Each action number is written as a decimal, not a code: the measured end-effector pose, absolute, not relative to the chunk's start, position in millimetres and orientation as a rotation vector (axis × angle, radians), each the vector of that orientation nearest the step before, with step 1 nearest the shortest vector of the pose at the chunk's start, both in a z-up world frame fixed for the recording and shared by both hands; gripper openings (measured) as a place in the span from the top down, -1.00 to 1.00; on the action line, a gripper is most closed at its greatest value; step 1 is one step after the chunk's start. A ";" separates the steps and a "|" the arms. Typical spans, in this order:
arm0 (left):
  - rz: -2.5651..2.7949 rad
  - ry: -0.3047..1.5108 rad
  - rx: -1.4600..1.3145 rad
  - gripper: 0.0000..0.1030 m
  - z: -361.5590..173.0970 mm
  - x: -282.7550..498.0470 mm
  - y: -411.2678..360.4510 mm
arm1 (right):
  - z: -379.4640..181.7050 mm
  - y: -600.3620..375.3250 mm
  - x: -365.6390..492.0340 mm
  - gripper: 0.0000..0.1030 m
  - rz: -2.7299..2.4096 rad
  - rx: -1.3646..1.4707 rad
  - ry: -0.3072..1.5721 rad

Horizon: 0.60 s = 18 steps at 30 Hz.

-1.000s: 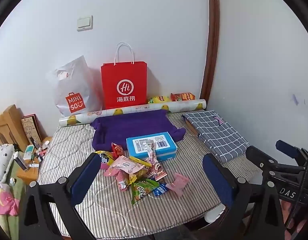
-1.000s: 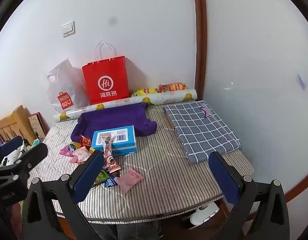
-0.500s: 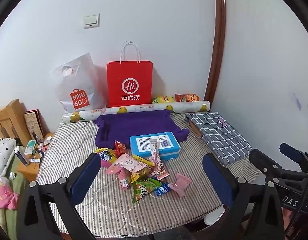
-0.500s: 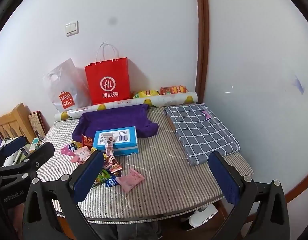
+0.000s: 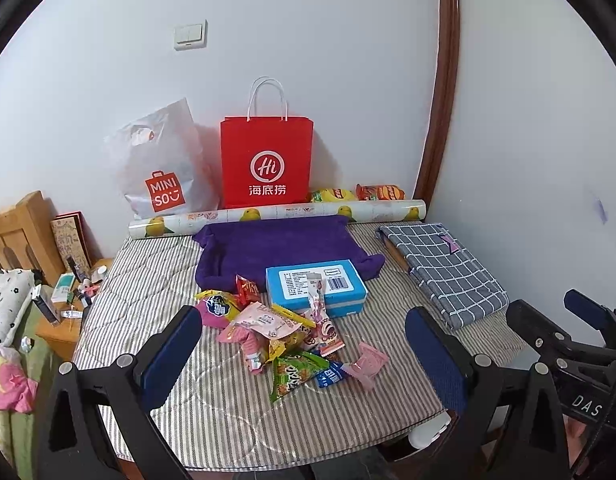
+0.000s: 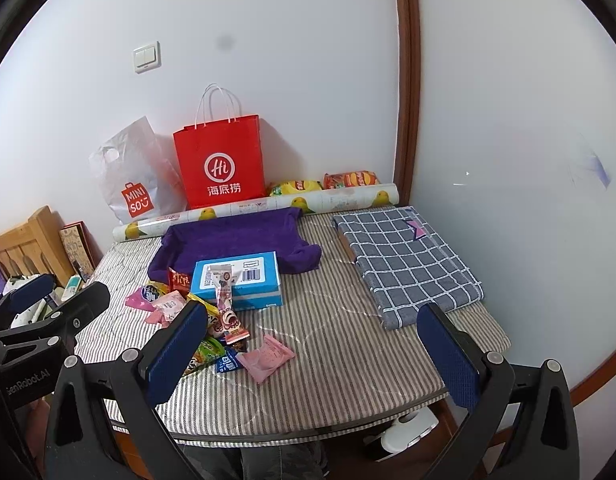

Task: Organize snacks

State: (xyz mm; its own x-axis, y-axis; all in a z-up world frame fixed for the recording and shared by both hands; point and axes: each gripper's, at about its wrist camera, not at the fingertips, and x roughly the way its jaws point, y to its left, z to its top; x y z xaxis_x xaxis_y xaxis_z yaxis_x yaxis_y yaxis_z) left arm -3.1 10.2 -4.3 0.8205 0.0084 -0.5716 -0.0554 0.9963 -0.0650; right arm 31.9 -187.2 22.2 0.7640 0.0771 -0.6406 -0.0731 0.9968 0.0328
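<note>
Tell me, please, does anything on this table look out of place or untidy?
Yes: the snack packets lie in a loose heap left of the blue box, one long packet propped against it.

Colourful snack packets (image 5: 284,332) heaped, touching blue box (image 5: 315,286), striped mattress (image 5: 156,296)

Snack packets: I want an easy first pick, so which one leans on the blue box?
The long pink packet, its top end propped on the blue box; the others lie flat.
</note>
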 end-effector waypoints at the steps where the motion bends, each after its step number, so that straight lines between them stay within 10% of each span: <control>1: 0.035 0.609 -0.080 -0.99 -4.0 -2.7 10.3 | 22.0 -187.5 32.0 -1.00 0.081 0.009 0.697; 18: 0.031 0.598 -0.078 -0.99 -3.1 -3.2 8.8 | 24.2 -187.2 31.4 -1.00 0.081 0.013 0.694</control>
State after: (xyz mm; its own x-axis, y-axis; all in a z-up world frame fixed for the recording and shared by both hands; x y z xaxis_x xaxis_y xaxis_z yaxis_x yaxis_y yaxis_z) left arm -3.2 8.8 -3.1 0.8264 0.0064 -0.5631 -0.0513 0.9966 -0.0641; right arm 31.4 -187.2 24.2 0.7657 0.0792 -0.6383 -0.0703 0.9967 0.0394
